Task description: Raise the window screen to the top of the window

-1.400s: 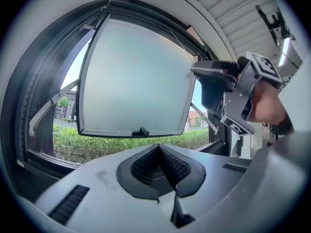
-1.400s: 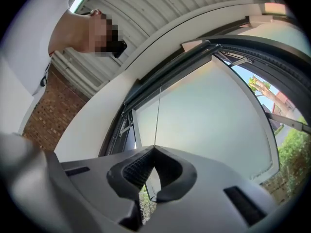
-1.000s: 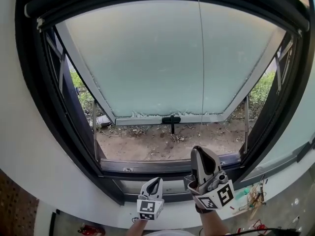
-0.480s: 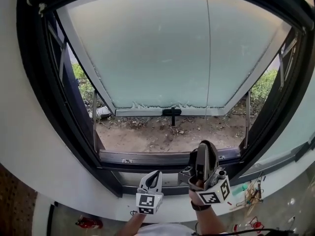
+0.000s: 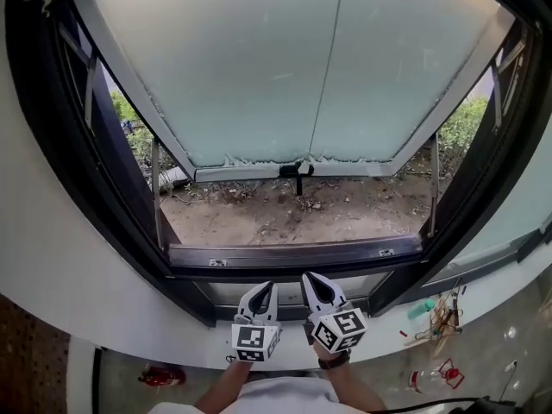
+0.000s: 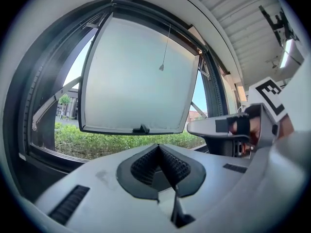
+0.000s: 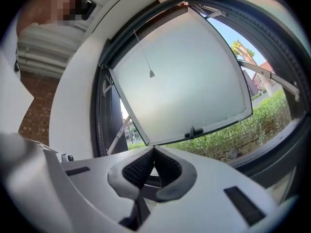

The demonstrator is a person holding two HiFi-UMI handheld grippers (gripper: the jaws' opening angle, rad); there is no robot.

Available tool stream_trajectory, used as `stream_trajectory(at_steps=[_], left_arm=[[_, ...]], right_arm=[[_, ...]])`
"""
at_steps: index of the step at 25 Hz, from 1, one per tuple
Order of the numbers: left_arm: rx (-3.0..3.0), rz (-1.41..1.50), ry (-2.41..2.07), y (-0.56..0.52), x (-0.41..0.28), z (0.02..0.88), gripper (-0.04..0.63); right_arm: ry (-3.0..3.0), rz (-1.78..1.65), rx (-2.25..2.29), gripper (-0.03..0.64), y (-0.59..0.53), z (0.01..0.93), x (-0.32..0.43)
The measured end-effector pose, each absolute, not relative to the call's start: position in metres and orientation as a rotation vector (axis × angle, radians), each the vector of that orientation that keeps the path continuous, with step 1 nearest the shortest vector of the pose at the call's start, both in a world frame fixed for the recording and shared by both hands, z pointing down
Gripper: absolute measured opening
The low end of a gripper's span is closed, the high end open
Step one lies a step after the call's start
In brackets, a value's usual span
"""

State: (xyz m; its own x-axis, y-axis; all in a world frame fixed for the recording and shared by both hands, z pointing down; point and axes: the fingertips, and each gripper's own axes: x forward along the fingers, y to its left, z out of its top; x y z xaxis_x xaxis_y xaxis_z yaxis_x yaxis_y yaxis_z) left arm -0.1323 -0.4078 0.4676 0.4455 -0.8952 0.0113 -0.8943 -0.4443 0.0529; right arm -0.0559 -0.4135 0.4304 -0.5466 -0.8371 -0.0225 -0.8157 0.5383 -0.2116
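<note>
- left gripper [image 5: 261,295] sits at 6 o'clock in the head view, below the window frame [image 5: 293,254]; its jaws are pressed together with nothing between them.
- window screen: no mesh shows across the opening, so it is probably already rolled up at 12 o'clock. The roll itself is not in view.
- pull cord [image 6: 162,67] hangs free in front of the frosted sash [image 5: 259,76], well apart from both grippers.
- right gripper [image 5: 314,285] is just beside the left one, jaws also closed and empty.
- Risk: nothing holds the cord, so if the screen is not seated at the top it could creep back down.
- Risk: the top edge is out of the head view, so a partly raised screen could be missed.
- Risk: lifting either gripper from this low spot could knock it against the frame's bottom rail.
- Versus earlier: the left gripper is about where it was.
- Versus earlier: the right gripper was up in front of the bottom rail and has now dropped level with the left.
- Versus earlier: the dark top housing has left the head view.
</note>
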Motion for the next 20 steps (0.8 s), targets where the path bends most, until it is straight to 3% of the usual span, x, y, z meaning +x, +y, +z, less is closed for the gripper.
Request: stream_trajectory(at_steps=[7, 20], left_arm=[[2.616, -0.057, -1.650, -0.407, -0.133, 0.462, 0.000], [2.605, -0.061, -1.659, -0.402, -0.139, 0.464, 0.000]], right_arm=[[2.781, 0.032, -1.557, 0.002, -0.408, 0.437, -0.056], [2.781, -0.013, -1.612, 0.002, -0.407, 0.453, -0.047]])
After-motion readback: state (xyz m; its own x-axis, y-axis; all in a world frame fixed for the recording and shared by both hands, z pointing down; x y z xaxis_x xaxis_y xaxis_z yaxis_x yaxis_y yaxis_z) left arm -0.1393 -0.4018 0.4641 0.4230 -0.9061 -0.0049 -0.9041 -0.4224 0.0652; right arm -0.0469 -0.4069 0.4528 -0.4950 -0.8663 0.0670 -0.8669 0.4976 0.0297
